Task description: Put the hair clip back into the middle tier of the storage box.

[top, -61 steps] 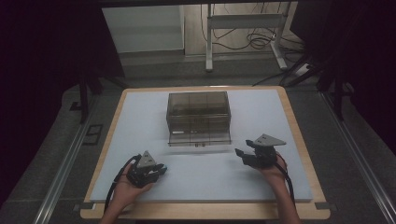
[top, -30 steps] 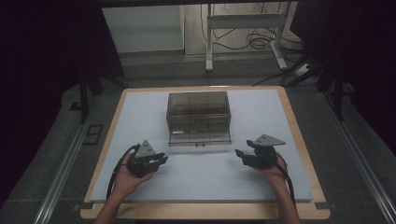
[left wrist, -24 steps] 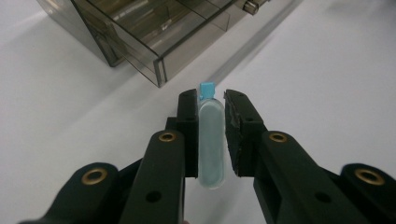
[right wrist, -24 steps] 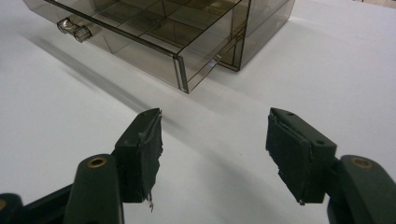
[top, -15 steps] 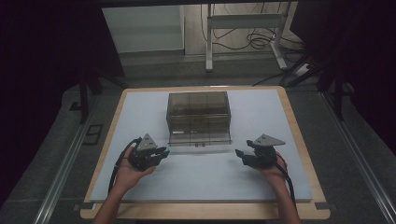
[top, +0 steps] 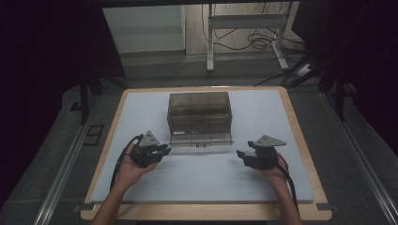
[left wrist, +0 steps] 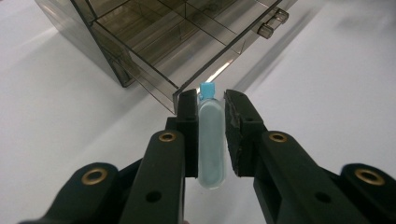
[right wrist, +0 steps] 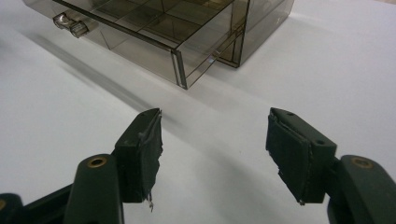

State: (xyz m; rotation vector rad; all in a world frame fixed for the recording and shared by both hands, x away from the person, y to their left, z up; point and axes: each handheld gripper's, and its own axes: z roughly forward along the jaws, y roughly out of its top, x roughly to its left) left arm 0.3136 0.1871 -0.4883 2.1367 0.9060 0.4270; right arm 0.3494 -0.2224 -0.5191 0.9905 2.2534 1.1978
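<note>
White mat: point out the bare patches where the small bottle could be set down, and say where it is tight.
The white mat lies bare between the left gripper and the right gripper, and on either side of the smoked clear box. It is tight ahead of the small bottle, where the pulled-out drawer juts forward.

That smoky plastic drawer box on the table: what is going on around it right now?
A person holds a gripper in each hand at a white table. The left gripper is shut on a small clear bottle with a blue cap, pointed toward the drawer box, whose drawer is pulled open. The right gripper hovers open and empty to the box's right.
</note>
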